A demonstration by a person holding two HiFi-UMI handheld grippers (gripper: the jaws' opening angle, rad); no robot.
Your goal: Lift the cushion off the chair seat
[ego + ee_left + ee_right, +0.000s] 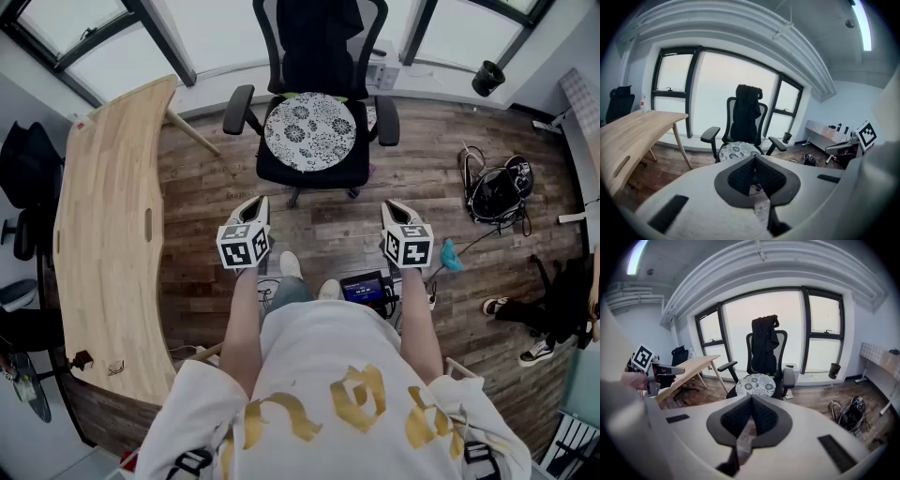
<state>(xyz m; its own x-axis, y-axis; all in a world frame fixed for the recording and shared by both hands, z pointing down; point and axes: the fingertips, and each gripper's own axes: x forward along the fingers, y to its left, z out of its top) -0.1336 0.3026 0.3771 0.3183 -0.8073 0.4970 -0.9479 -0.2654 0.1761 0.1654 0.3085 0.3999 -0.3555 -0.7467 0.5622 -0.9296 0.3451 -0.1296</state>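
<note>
A round white cushion with a black floral print (309, 131) (738, 151) (759, 384) lies on the seat of a black office chair (314, 173) (743, 117) (765, 352) with a dark garment over its backrest. My left gripper (255, 203) (753, 161) is shut and empty, held well short of the chair on its left side. Level with it on the right, my right gripper (392, 206) (751, 401) is also shut with nothing in it. Both point toward the chair across bare wooden floor.
A long light wooden desk (108, 234) (628, 136) runs along the left. A black helmet and cables (497, 192) (851, 416) lie on the floor at the right, with shoes (539, 349) nearby. A small device (364, 287) sits at the person's feet. Windows stand behind the chair.
</note>
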